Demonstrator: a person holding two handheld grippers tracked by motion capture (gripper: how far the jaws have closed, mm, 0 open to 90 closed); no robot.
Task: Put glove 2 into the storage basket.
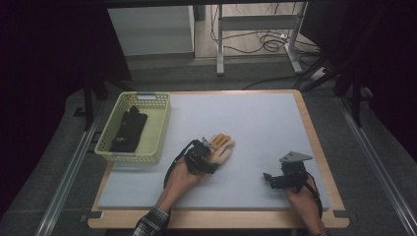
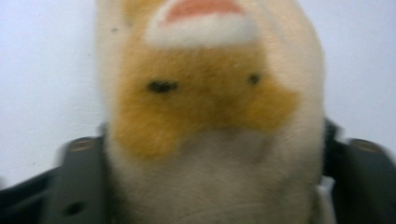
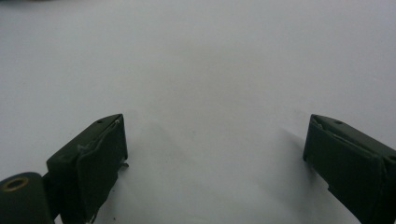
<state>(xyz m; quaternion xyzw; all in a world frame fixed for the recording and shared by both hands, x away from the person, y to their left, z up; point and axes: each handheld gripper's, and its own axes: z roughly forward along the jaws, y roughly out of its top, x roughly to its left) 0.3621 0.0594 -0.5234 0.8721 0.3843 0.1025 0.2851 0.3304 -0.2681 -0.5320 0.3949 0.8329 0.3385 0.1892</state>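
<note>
A cream and orange plush toy [image 1: 223, 147] lies on the pale grey mat [image 1: 255, 118], left of the middle. My left gripper [image 1: 209, 151] comes at it from the near left. In the left gripper view the plush toy [image 2: 205, 102] sits close up between the two black jaws, which press against its sides, so my left gripper [image 2: 215, 158] is shut on it. My right gripper [image 1: 268, 180] rests low on the mat at the near right, held by a hand. In the right gripper view its jaws stand wide apart, and my right gripper [image 3: 215, 140] has only bare mat between them.
A light green plastic basket [image 1: 162, 129] stands at the mat's left edge with a black folded item [image 1: 129, 129] inside. The mat lies on a wooden table [image 1: 314, 132]. Beyond the table are desk legs and cables on the floor [image 1: 268, 42].
</note>
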